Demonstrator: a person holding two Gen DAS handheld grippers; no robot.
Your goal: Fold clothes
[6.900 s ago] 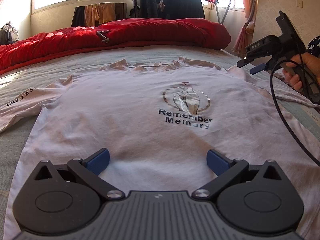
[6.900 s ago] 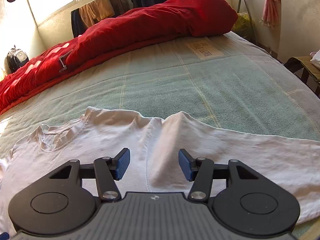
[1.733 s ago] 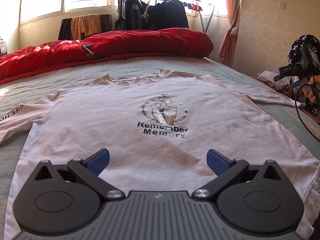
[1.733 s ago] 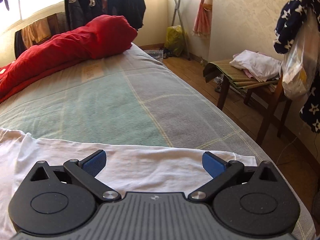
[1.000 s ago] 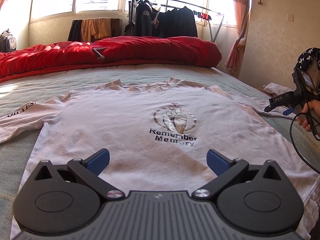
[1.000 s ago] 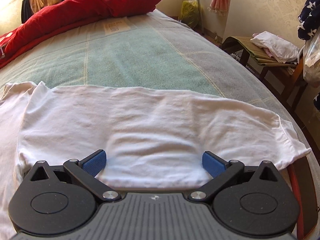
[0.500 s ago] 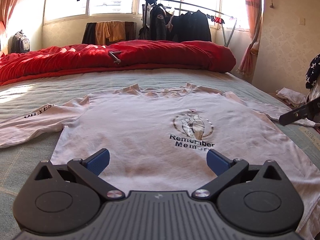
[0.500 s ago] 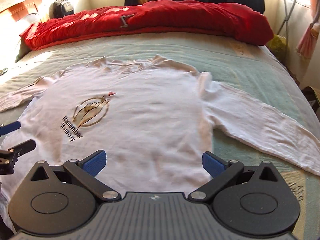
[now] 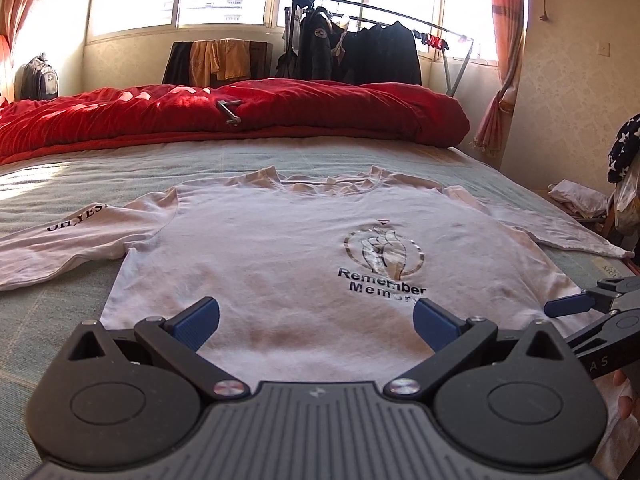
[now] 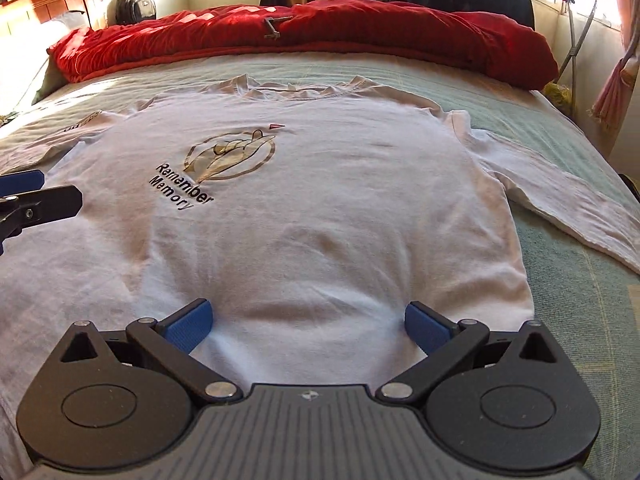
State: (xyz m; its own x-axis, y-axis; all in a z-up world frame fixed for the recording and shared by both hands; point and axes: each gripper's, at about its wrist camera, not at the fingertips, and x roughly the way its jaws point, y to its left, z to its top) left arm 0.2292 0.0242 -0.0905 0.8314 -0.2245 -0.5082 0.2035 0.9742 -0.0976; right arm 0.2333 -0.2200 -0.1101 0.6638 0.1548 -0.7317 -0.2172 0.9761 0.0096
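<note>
The blue-padded fingers of the left gripper (image 9: 316, 322) are spread wide and empty above the hem of a white long-sleeved cotton shirt (image 9: 280, 256). The right gripper (image 10: 307, 326) is likewise held fully open over the hem, gripping nothing. Beyond both, the shirt is laid flat, print up, on a pale green bed (image 10: 500, 108). A rumpled red quilt (image 9: 280, 116) is seen farther off.

White long-sleeved shirt (image 9: 280, 264), print up, flat on the bed, sleeves outspread.
</note>
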